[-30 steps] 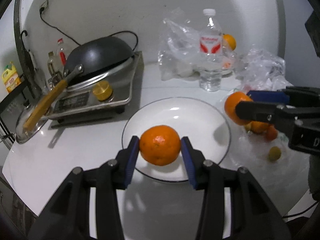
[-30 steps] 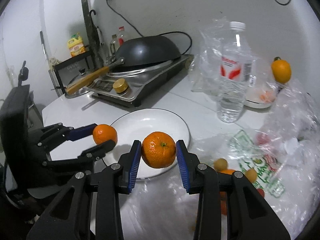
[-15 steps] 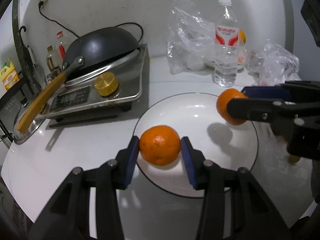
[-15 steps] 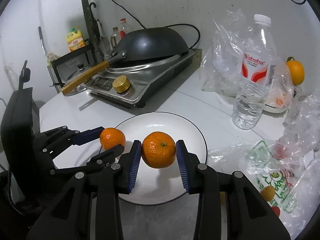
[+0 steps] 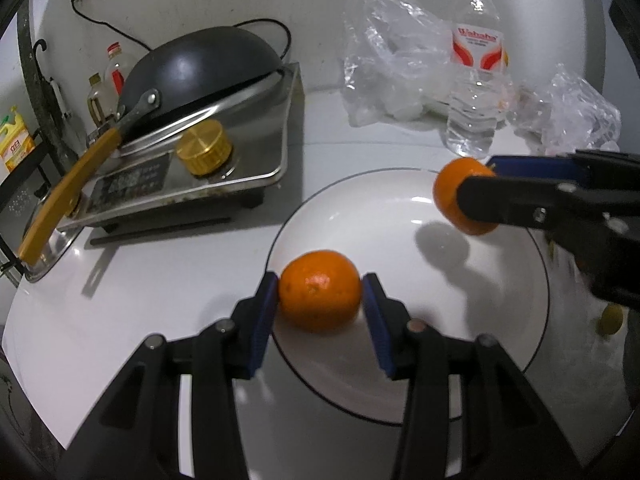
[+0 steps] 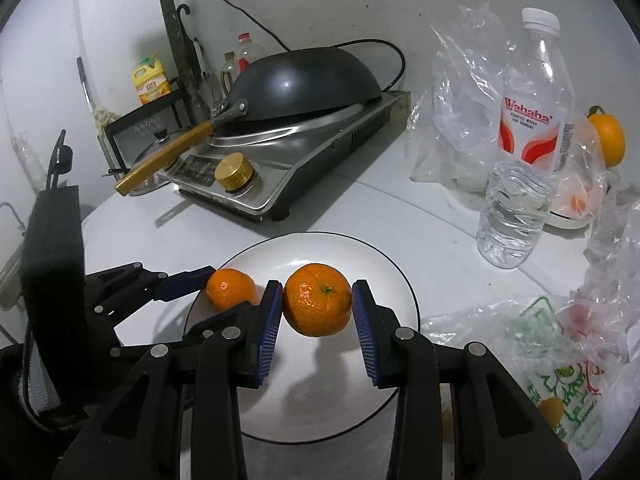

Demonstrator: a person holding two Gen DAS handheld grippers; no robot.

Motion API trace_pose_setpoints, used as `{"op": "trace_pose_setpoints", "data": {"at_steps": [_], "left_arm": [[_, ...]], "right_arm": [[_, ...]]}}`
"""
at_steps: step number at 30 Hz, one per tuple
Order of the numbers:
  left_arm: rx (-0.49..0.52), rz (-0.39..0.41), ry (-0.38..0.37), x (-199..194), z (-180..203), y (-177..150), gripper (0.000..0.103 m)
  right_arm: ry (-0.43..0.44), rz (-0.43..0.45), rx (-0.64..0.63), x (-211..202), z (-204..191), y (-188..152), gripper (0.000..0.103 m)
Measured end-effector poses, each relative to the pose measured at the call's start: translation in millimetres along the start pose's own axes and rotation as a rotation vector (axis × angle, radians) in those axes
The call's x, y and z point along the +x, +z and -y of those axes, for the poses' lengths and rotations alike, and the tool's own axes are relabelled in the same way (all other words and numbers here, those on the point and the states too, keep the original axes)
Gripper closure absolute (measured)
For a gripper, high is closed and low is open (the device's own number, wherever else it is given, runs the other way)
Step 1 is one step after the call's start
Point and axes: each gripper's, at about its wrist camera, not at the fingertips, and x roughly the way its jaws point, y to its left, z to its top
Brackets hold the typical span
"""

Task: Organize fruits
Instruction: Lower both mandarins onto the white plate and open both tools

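Observation:
My left gripper (image 5: 320,294) is shut on a tangerine (image 5: 319,290) at the near left rim of the white plate (image 5: 500,352); the fruit looks low on the plate. My right gripper (image 6: 317,306) is shut on a second tangerine (image 6: 317,299) and holds it above the plate (image 6: 384,256), casting a shadow. In the left wrist view the right gripper (image 5: 472,196) comes in from the right with its tangerine (image 5: 450,196) over the plate's far right. In the right wrist view the left gripper (image 6: 224,292) and its tangerine (image 6: 230,288) sit at the plate's left edge.
A stove with a black wok (image 6: 304,80) stands behind left of the plate. A water bottle (image 6: 520,152) and clear plastic bags (image 6: 460,92) stand behind right. An orange (image 6: 608,140) sits far right. A bag with small fruits (image 6: 560,400) lies right of the plate.
Both grippers have moved in over the plate, each still holding its tangerine. The right gripper's tangerine moved from beside the plate to above its right part.

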Motion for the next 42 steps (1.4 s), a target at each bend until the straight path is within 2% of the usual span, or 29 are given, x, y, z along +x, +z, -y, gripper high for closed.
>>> {"op": "trace_pose_setpoints", "data": {"at_steps": [5, 10, 19, 26, 38, 42], "left_arm": [[-0.045, -0.011, -0.018, 2.2, -4.8, 3.5, 0.058], [-0.027, -0.001, -0.036, 2.0, -6.9, 2.6, 0.058], [-0.007, 0.020, -0.079, -3.2, -11.0, -3.2, 0.058], [0.054, 0.054, -0.102, -8.9, -10.5, -12.6, 0.058], [0.023, 0.087, -0.120, -12.6, -13.8, -19.3, 0.058], [0.011, 0.080, -0.139, -13.1, -14.8, -19.6, 0.058]], "right_arm": [[-0.031, -0.027, -0.044, 9.7, -3.4, 6.3, 0.065], [-0.044, -0.039, -0.045, 19.5, -5.5, 11.7, 0.065], [0.029, -0.106, 0.044, 50.7, -14.4, 17.2, 0.065], [0.042, -0.152, 0.030, 69.9, -27.4, 19.2, 0.065], [0.040, -0.186, -0.013, 81.8, -42.0, 23.8, 0.064], [0.015, -0.151, -0.023, 72.3, -44.1, 27.6, 0.055]]}}
